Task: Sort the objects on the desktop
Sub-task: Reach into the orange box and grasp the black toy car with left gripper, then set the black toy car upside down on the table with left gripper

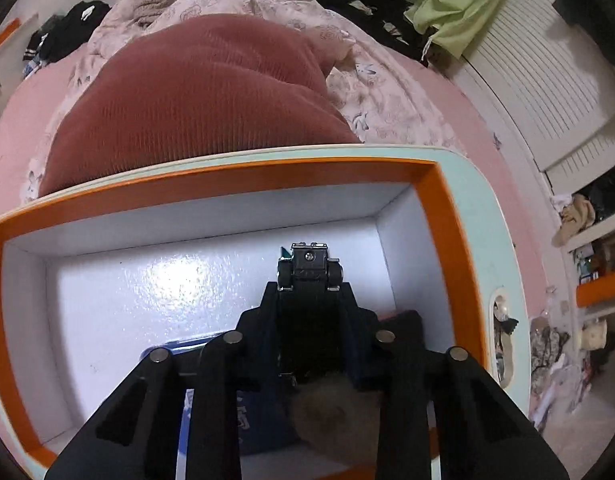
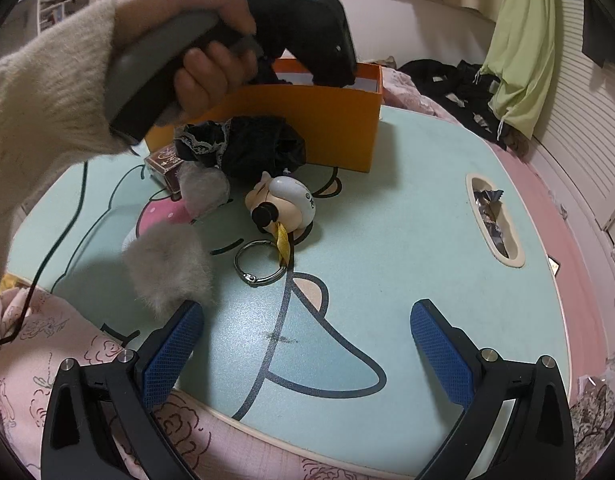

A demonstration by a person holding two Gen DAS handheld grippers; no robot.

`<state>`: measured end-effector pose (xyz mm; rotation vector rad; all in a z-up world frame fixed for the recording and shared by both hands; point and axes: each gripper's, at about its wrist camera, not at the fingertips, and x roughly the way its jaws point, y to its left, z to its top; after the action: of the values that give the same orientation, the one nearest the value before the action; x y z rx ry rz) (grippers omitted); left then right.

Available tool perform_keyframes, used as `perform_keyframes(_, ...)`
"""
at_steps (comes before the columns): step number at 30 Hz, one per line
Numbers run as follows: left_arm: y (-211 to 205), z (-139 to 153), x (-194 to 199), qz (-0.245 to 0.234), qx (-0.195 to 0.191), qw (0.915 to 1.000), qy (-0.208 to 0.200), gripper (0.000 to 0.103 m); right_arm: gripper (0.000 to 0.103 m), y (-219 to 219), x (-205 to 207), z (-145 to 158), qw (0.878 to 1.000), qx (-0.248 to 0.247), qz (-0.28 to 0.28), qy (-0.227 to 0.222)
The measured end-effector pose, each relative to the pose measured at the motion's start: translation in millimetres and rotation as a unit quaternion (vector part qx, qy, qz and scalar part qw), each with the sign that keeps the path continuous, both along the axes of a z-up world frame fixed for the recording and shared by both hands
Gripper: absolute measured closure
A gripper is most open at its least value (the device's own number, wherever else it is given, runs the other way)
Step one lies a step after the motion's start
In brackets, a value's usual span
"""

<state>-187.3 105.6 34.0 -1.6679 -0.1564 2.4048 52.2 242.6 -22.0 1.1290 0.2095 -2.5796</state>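
Note:
My left gripper (image 1: 309, 280) is shut on a small black metal clip-like object (image 1: 309, 266) and holds it inside the orange box (image 1: 227, 176), above its white floor. A blue packet (image 1: 263, 416) and a grey fluffy pompom (image 1: 331, 420) lie in the box under the fingers. In the right wrist view the left gripper (image 2: 327, 68) reaches into the orange box (image 2: 331, 120). My right gripper (image 2: 307, 344) is open and empty over the mint table (image 2: 407, 240). A figurine keychain (image 2: 285, 202) with a metal ring (image 2: 261, 262), a grey fur pompom (image 2: 169, 266), a black lace cloth (image 2: 247, 146) and a dark red card box (image 2: 165, 164) lie before the orange box.
A slot (image 2: 495, 220) in the table at right holds wrappers. A black cable (image 2: 59, 236) runs along the left. A red-brown cushion (image 1: 203, 92) and pink bedding (image 1: 387, 80) lie beyond the table. Clothes are piled at the back.

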Motion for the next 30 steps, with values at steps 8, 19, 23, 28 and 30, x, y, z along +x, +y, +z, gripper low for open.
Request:
perform_keyframes(8, -17.8, 45.3, 35.8, -0.026, 0.046, 0.9948, 0.087, 0.075, 0.0, 0.2, 0.0, -0.4, 1.0, 0.0, 0.0, 0.001)
perform_keyframes(19, -43.5, 67.3, 161.8, -0.066, 0.086, 0.981, 0.161, 0.075, 0.0, 1.4, -1.6, -0.3, 1.0, 0.001, 0.0, 0.001)
perform_keyframes(23, -57.4, 53.3, 167.4, -0.045, 0.072, 0.9831, 0.162, 0.075, 0.0, 1.8, -1.9, -0.4, 1.0, 0.0, 0.0, 0.001)
perform_keyframes(28, -83.6, 39.2, 198.2, -0.005, 0.058, 0.9845, 0.165, 0.075, 0.0, 2.3, -2.0, -0.5, 1.0, 0.001, 0.0, 0.001)
perform_keyframes(30, -93.1, 24.9, 211.5, 0.004, 0.059, 0.9865, 0.153, 0.075, 0.0, 2.0, -1.3, -0.6, 1.0, 0.001, 0.0, 0.002)
